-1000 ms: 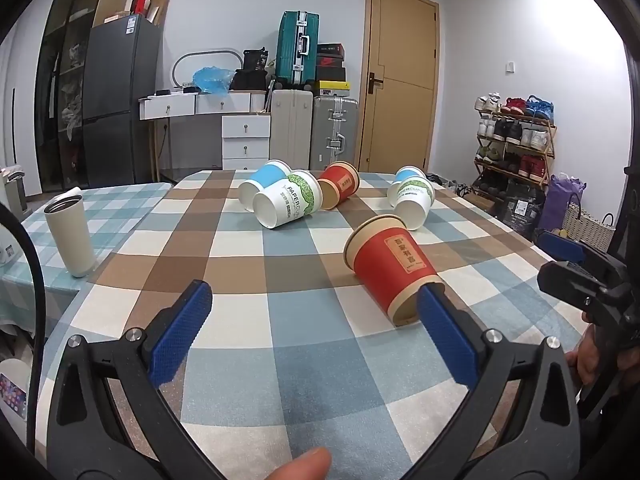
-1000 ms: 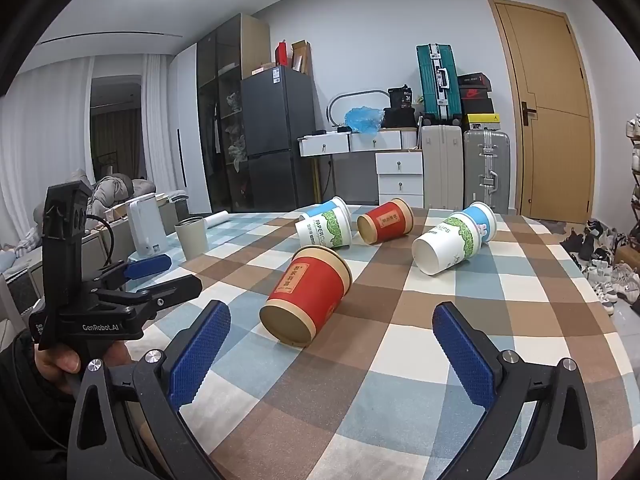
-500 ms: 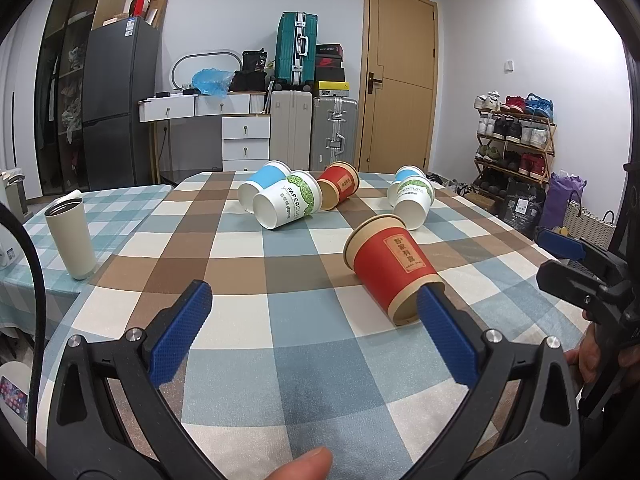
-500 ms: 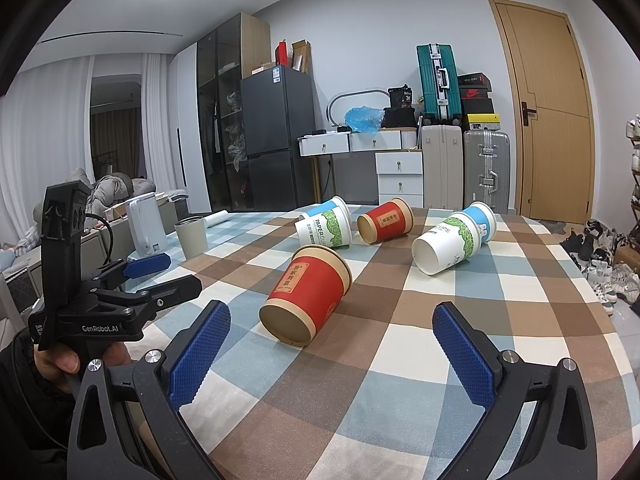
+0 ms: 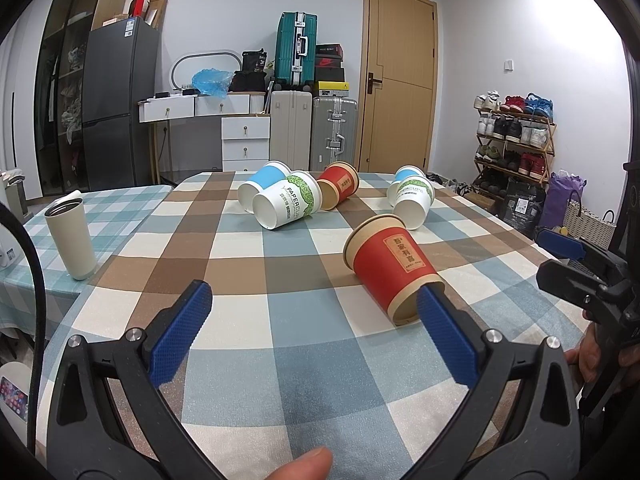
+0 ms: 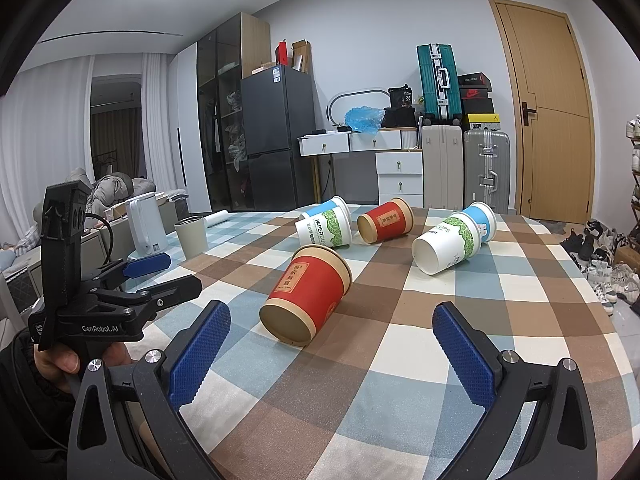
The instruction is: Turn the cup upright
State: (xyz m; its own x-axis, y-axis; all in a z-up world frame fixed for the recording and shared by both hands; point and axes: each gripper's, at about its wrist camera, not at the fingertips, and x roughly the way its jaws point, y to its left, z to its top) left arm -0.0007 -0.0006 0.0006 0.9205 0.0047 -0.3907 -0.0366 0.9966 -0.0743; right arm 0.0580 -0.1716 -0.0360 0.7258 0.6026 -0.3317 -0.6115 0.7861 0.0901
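Left gripper and right gripper: black plastic frames fitted with blue ribbed pads and silver screws. "GenRobot.AI" is printed in white on the left handle; a black cable is attached.

We see a counter checked in brown, blue and cream, a red cup with tan rims, white cups printed green, sky-blue cups, and blue pads on black frames.

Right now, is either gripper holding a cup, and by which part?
Nothing is held. The left gripper and right gripper are both open and empty. The nearest red cup lies on its side on the table, untouched.
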